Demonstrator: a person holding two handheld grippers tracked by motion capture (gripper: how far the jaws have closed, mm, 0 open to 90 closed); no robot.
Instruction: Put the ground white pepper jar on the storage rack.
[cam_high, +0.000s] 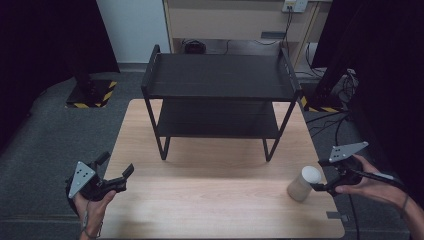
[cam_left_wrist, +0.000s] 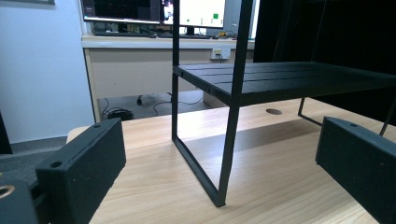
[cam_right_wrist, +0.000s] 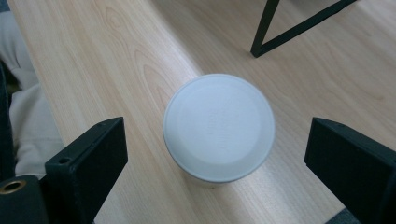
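Jaws wide, both grippers | right gripper (cam_high: 320, 176) flanks white cup (cam_high: 304, 183) | cup's base hidden

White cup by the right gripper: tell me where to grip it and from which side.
Grip the white cup across its round side wall, just below the top. It stands upright with a flat, closed top, so the rim offers no hold. The right gripper is open with the cup centred between its fingers; approaching from that side seems best.
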